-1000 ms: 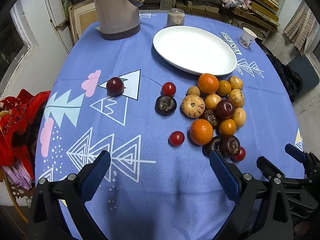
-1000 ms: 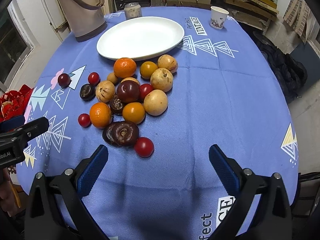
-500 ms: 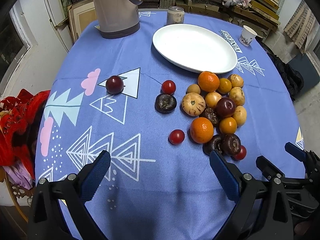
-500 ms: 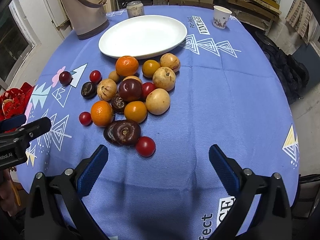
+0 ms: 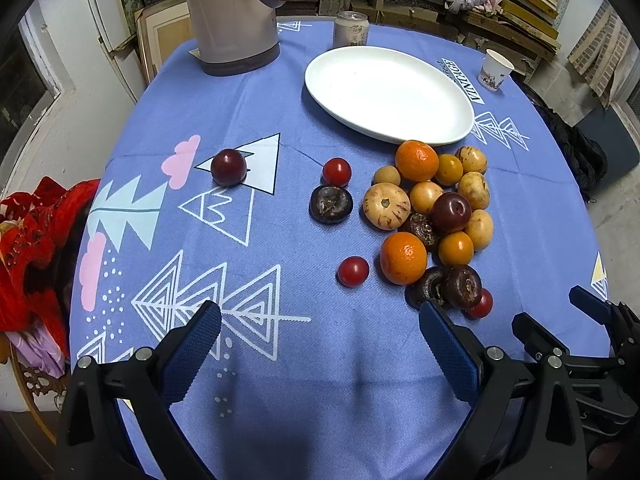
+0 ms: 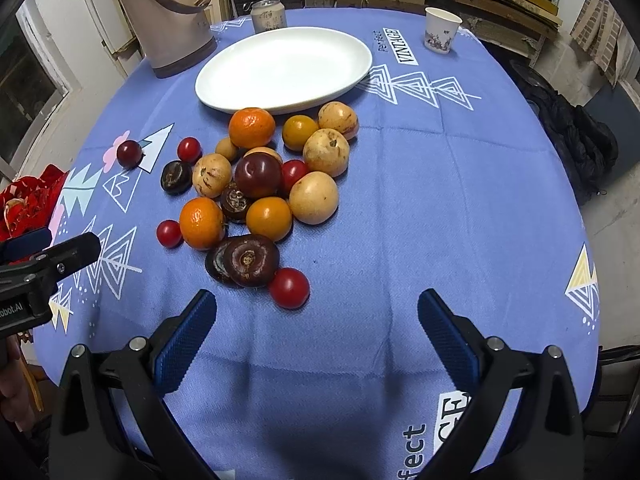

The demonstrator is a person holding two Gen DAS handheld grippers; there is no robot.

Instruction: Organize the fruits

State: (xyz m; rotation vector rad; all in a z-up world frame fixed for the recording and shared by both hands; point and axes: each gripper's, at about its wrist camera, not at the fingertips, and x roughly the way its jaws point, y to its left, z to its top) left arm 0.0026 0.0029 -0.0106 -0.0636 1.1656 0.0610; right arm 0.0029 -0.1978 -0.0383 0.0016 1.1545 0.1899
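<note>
A pile of fruits (image 5: 434,216) lies on the blue tablecloth: oranges, yellow fruits, dark plums, brown water chestnuts and red cherry tomatoes; it also shows in the right wrist view (image 6: 264,184). A lone plum (image 5: 228,167) sits to the left. An empty white oval plate (image 5: 388,94) (image 6: 284,68) stands behind the pile. My left gripper (image 5: 320,344) is open and empty above the table's near edge. My right gripper (image 6: 316,332) is open and empty, just in front of a cherry tomato (image 6: 289,288).
A beige thermos jug (image 5: 230,16), a drink can (image 5: 351,29) and a paper cup (image 5: 494,70) stand at the back of the round table. Red cloth (image 5: 32,240) hangs at the left. Shelves and stacked boards lie behind.
Both grippers have drawn back slightly and tilted, so the fruits and plate sit a little farther away in view. Nothing on the table has moved.
</note>
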